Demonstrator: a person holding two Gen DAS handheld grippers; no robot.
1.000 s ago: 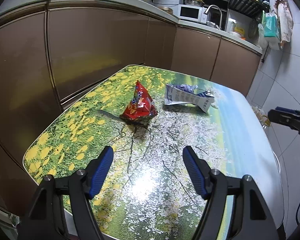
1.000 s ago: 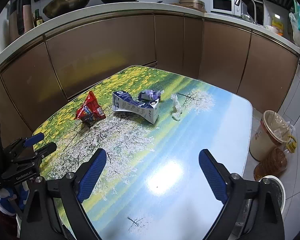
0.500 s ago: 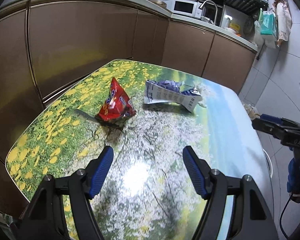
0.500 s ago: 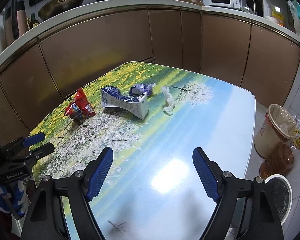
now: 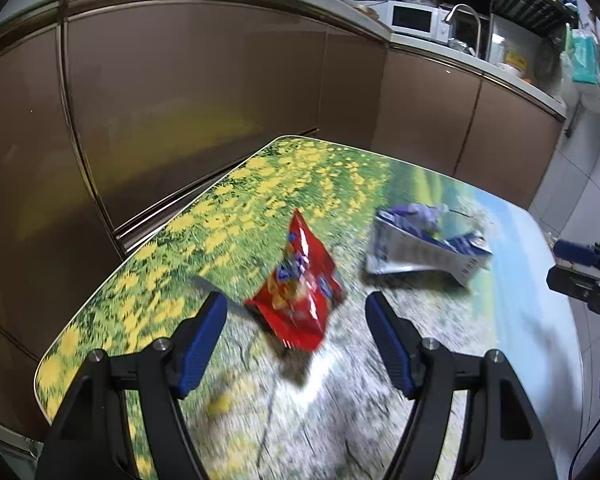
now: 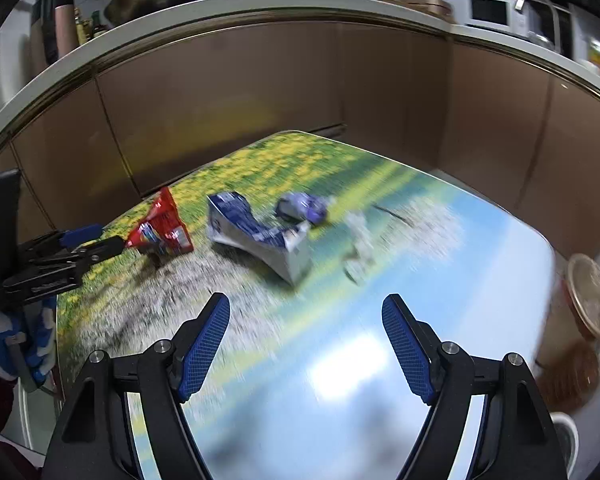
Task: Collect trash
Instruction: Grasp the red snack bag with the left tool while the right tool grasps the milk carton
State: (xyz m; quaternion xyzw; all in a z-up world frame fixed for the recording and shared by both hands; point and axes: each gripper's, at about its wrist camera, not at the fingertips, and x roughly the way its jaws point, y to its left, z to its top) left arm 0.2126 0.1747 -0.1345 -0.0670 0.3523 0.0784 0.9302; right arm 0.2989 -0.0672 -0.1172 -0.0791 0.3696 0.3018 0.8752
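A red snack bag [image 5: 300,292] is seen lying on the printed table [image 5: 512,360] — just ahead of the left gripper [image 5: 296,320], whose jaws stand apart and empty. Beside the bag lies a crushed carton [image 6: 260,236]. The right gripper [image 6: 306,336] is spread — its jaws have just been closing on nothing.

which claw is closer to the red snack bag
Left. The left claw is open right in front of the red snack bag, which sits just beyond its fingertips. The right claw is open farther off, facing the crushed carton.
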